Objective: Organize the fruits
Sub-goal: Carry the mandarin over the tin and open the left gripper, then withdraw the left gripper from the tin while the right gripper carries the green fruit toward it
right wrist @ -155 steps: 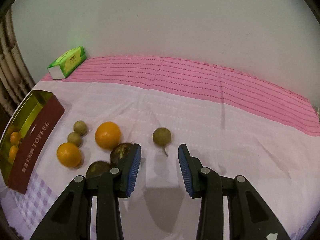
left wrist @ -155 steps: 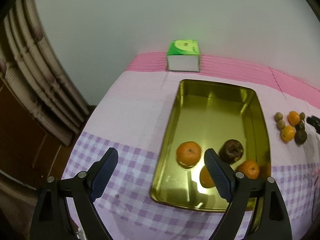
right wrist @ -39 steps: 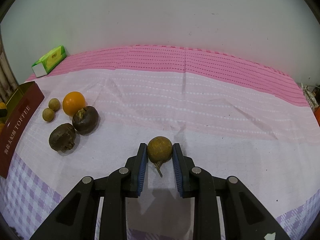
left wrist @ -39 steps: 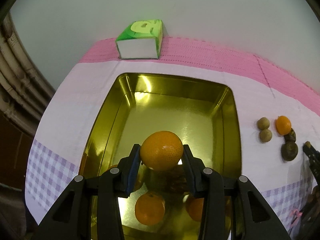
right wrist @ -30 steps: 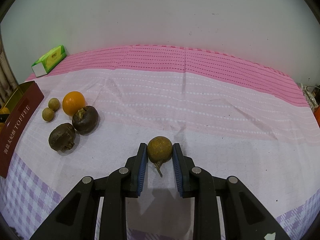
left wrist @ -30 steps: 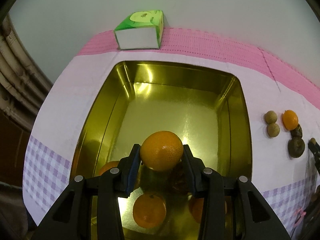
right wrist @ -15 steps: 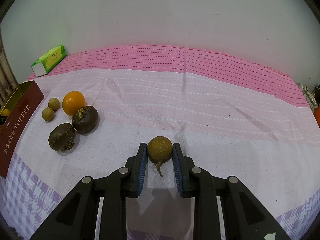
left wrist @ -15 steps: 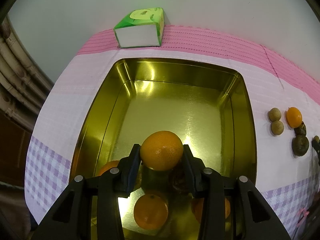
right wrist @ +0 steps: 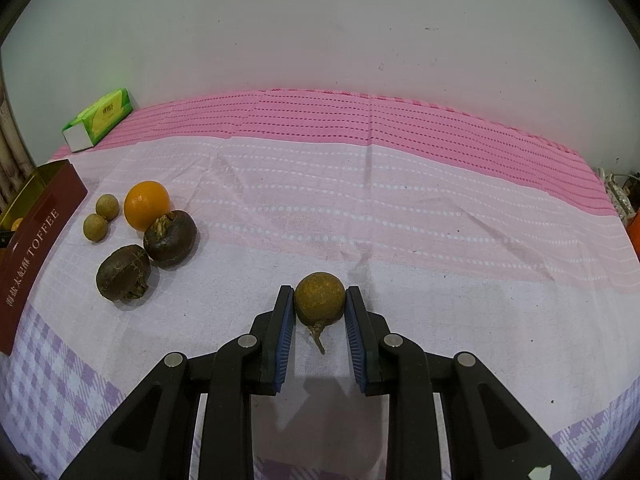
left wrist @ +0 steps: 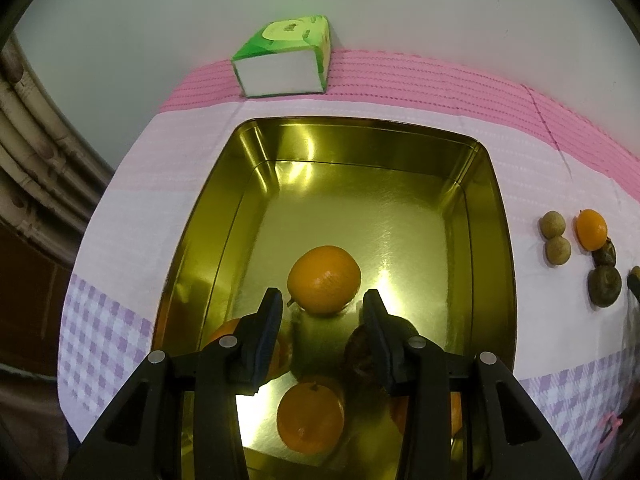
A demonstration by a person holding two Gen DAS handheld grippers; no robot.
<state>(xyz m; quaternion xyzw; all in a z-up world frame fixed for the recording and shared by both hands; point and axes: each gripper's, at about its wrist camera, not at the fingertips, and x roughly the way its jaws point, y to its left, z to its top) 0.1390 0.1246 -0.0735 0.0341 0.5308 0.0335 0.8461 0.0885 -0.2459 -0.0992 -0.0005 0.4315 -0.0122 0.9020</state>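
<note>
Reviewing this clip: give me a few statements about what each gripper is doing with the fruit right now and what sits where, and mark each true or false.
1. The left gripper is clamped on an orange. False: its jaws stand apart and the orange sits free in the gold tin.
2. The right gripper is shut on a brown round fruit. True.
3. The green tissue box lies inside the tin. False: it rests on the pink cloth beyond the tin.
4. Two dark fruits lie on the cloth beside the tin. True.
5. No orange remains outside the tin. False: one loose orange is on the cloth.
</note>
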